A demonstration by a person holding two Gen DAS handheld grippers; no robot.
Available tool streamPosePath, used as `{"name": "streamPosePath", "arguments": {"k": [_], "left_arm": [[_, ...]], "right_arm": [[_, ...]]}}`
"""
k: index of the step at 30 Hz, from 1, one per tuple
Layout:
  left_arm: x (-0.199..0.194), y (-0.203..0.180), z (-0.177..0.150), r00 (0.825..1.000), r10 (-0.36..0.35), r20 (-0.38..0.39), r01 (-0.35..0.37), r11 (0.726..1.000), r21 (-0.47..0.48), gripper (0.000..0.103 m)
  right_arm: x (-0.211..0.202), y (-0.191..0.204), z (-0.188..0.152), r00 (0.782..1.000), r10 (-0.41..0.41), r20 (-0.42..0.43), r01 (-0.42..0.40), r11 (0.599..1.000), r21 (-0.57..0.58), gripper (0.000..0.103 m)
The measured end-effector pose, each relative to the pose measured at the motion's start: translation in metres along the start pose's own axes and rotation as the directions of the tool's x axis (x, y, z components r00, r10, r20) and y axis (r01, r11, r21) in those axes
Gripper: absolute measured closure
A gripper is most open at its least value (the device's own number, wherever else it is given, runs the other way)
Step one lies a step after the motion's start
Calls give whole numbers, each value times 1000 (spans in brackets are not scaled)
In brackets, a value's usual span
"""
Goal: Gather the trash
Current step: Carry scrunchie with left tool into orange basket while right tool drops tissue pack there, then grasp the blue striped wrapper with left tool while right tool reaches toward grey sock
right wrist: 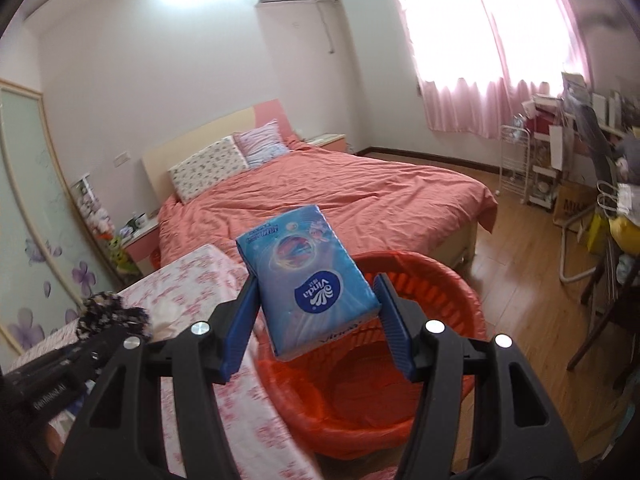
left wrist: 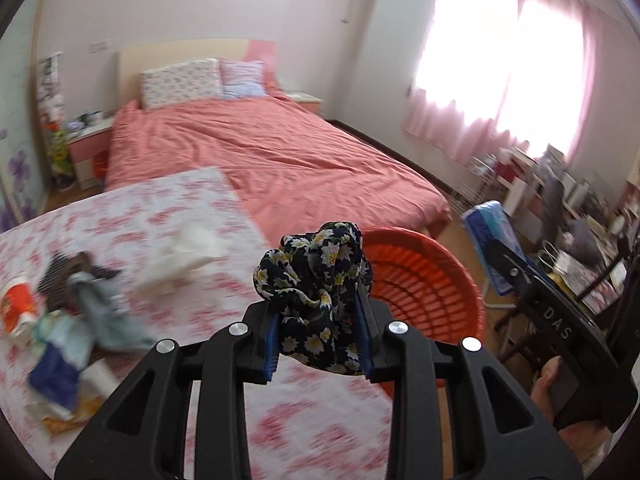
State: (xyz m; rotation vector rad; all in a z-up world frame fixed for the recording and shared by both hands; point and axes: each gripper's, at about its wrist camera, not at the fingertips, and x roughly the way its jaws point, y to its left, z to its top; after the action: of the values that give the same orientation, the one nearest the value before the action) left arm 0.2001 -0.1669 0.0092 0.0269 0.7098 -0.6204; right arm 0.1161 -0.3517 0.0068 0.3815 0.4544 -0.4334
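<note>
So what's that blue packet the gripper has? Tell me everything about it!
It's a blue tissue pack, soft shiny plastic wrap with a white "Vinda" logo in a dark blue oval and a colourful swirl picture. It looks full and unopened. The right gripper appears to pinch it between blue pads, tilted, up in the air above the red basket, touching nothing else.

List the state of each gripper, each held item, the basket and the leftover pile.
left gripper: shut on floral cloth
floral cloth: bunched, held above the table edge
right gripper: holding tissue pack
tissue pack: tilted, over the basket
red basket: lined, nothing seen inside
trash pile: on the table
</note>
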Motion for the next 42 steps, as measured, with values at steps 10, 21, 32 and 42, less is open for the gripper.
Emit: {"name": "streamPosePath", "arguments": {"k": [10,21,32,42], "left_arm": [[60,-48,7,995,-56,-88,63,995,81,51],[49,-24,-6,991,62,-115,-57,997,42,28],[-29,39,-41,952,305,-22,-305,952,8,11],[-91,116,-60,890,457,-2,-453,881,-136,10]], "right_arm": [[39,-51,8,999,-23,-25,25,995,99,43],[54,-48,-8,996,-47,-81,54,994,92,29],[20,6,-29,996,-19,-91,17,999,-27,22],[-3,81,-55,989,73,-132,-93,984,-152,19]]}}
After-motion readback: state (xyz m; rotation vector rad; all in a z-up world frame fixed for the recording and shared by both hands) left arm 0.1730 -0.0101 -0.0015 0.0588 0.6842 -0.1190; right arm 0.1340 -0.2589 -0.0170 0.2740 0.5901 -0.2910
